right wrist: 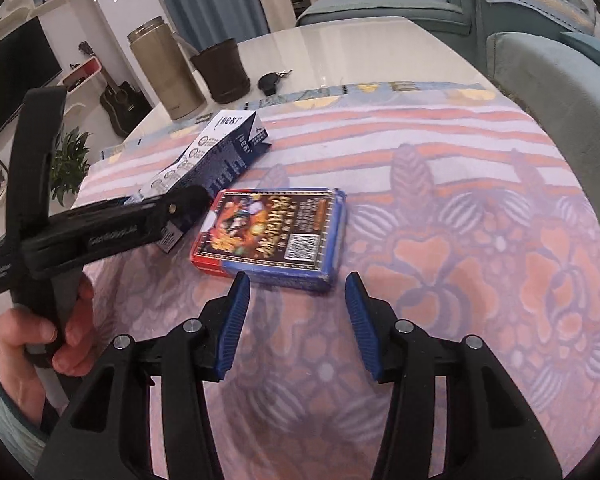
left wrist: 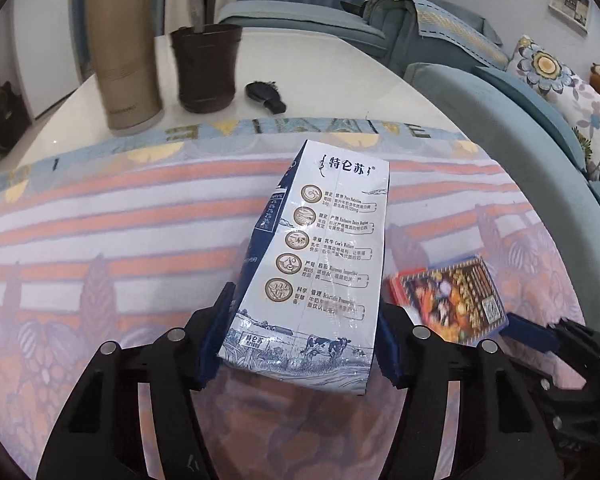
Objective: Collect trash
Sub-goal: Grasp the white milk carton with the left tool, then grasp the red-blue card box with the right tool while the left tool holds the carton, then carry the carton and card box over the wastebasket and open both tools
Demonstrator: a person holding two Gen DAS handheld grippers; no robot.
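The left gripper (left wrist: pixel 300 340) is straddling the near end of a flattened white-and-blue milk carton (left wrist: pixel 324 256) printed with round brown badges and a cow scene. Its blue ribbed pads are sitting at the carton's two long edges; the left pad (left wrist: pixel 216 344) appears to be touching the dark blue side, while whether the right pad is pressing on the other edge cannot be told. The carton is stretching straight ahead of this claw, lying on a pink, lilac and orange patterned cloth (left wrist: pixel 100 240).

The right gripper (right wrist: pixel 298 324) is hanging with its pads apart and nothing between them. A flat rectangular box (right wrist: pixel 276 236) with a blue rim, red end and busy orange picture is lying just ahead of its fingertips, not touching them. To this claw's left, a hand (right wrist: pixel 40 340) is gripping the handle of the other tool, whose black body is passing close beside the box.

Beyond the carton's far end the cloth is giving way to bare white tabletop (left wrist: pixel 320 76), where a tall tan metal flask (left wrist: pixel 120 48), a dark brown cup (left wrist: pixel 206 68) and a black key fob (left wrist: pixel 266 96) are standing well apart from both claws. To the right, the cloth is lying open up to a teal sofa arm (right wrist: pixel 548 76).
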